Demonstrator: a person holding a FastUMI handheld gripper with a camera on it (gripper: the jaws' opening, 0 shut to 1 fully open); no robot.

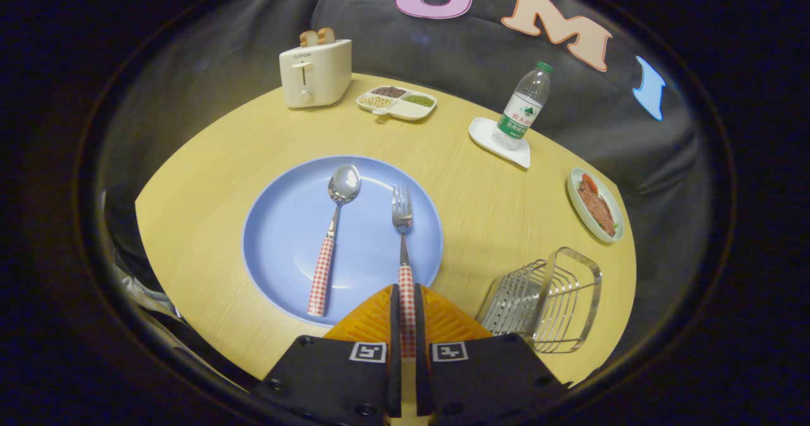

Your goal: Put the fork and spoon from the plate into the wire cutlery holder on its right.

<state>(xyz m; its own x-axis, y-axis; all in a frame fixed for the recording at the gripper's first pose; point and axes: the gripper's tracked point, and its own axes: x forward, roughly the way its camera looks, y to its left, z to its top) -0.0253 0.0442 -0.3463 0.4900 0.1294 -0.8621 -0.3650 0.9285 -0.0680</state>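
Pinching the checked handle of the fork (pixel 402 236) between both fingers, the gripper (pixel 407 299) sits at the near edge of the blue plate (pixel 285 236), the tines pointing away. The spoon (pixel 332 236) lies beside the fork on the plate. The wire cutlery holder (pixel 547 299) stands to the right on the wooden table (pixel 493 204).

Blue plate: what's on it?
On the blue plate: spoon, free, and fork, its checked handle clamped between the tongs. The handle's end is covered by them.
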